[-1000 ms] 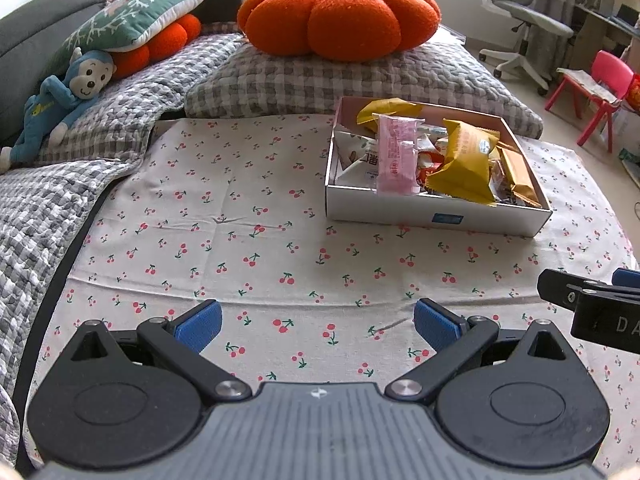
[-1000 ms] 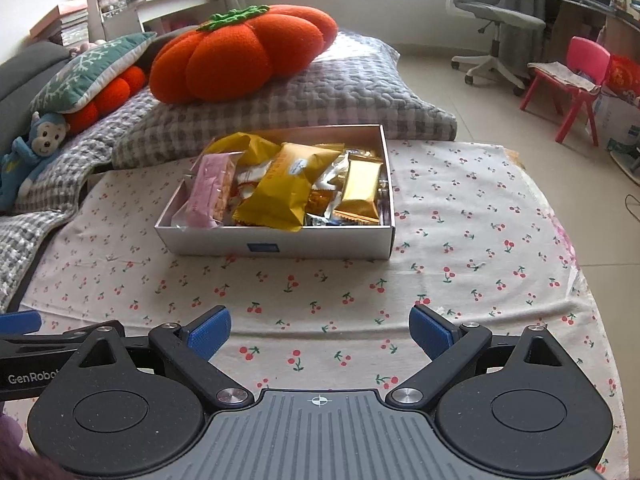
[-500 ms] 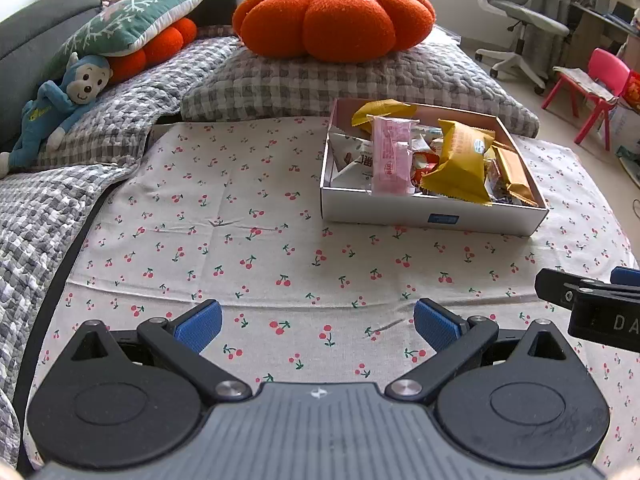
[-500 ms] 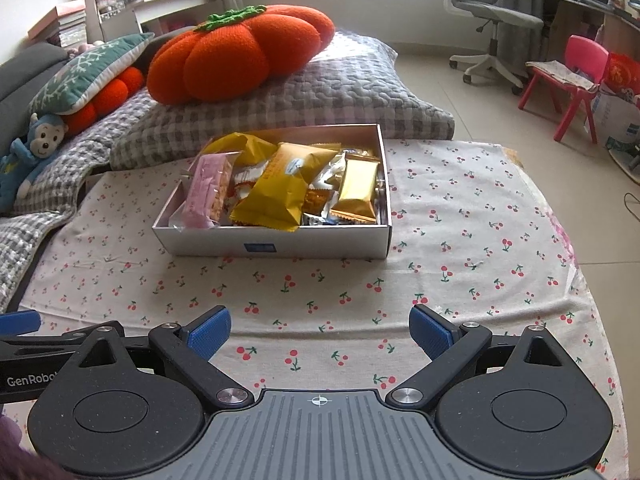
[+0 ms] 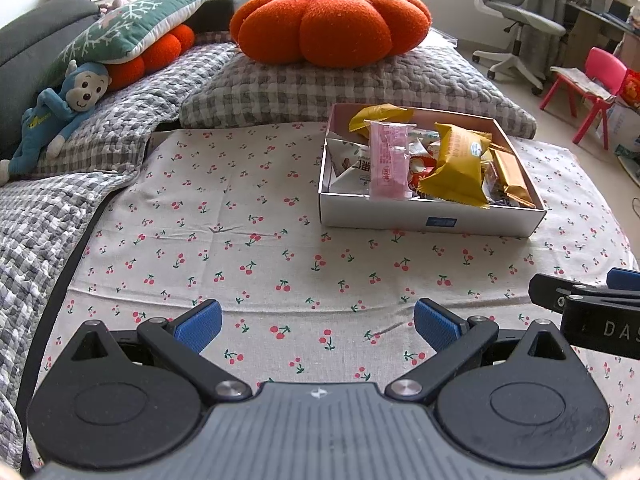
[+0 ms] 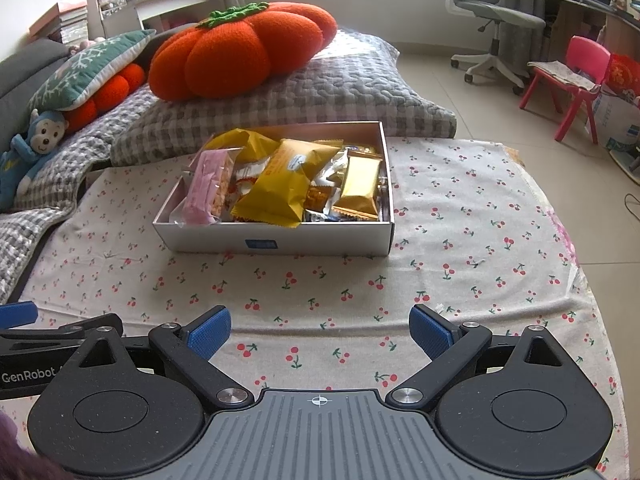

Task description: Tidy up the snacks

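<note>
Two grippers: both low over the near edge of a cherry-print cloth [image 5: 248, 216], side by side, nothing between the fingers of either
left gripper [image 5: 318, 322]: jaws spread wide, blue pads [image 5: 199, 320], empty
right gripper [image 6: 320, 328]: jaws spread wide, blue pads [image 6: 430, 334], empty; its side arm shows at the right edge of the left view
writing on grippers: "GenRobot" in white on the left gripper's side arm, seen at the left of the right view; "DAS" cut off by the frame edge on the right gripper's arm
box [image 6: 276, 242]: white, shallow, open top, on the cloth far of both grippers, right of centre in the left view; small blue label on its near wall, text too small to read
snacks: all inside the box, heaped, some sticking above the rim
pink packet [image 5: 388, 162]: left part of the box, red print unreadable
yellow packet [image 6: 286, 182]: centre, on top of the heap, round white-blue logo, unreadable
gold packet [image 6: 358, 188]: right side of the box
white packet [image 5: 352, 164]: far left corner, dark characters, partly hidden
orange pumpkin cushion [image 5: 332, 24]: far, on a grey checked pillow [image 5: 344, 92]
blue monkey toy [image 5: 60, 112]: far left
pink chair [image 6: 576, 76]: far right, on the floor
</note>
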The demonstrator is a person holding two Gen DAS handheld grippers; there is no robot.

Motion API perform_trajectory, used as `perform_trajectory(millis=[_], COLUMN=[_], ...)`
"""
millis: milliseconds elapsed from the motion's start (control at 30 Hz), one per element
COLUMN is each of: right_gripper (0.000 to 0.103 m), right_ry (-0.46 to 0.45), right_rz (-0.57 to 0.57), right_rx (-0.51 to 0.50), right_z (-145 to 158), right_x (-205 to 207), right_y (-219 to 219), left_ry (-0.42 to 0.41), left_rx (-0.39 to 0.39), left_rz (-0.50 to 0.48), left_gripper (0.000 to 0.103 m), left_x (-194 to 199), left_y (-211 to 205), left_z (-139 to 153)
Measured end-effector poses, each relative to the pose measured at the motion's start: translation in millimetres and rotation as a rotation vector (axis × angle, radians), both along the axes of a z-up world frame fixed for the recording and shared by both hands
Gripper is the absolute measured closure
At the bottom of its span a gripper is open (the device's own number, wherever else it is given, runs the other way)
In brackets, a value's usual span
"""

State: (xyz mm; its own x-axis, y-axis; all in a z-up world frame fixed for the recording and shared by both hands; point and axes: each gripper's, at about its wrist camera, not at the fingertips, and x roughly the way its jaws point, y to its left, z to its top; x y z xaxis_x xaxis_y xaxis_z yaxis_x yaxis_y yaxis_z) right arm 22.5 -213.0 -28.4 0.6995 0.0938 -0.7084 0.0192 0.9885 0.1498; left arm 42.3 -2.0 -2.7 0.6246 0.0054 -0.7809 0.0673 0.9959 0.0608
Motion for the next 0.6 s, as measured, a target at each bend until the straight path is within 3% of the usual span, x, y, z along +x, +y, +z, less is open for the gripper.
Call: perform_trajectory(millis=[600], right_gripper=[0.006], right_ry=[-0.001], right_rz=[-0.003], right_rx=[0.003], right_z=[0.8], right_x=[0.0], right_y=[-0.8], left_ry=[-0.015], left_rx=[0.004], left_rz=[-0.006], left_gripper=[0.001], left_x=[-1.8], left_y=[-3.0], left_z=[3.3])
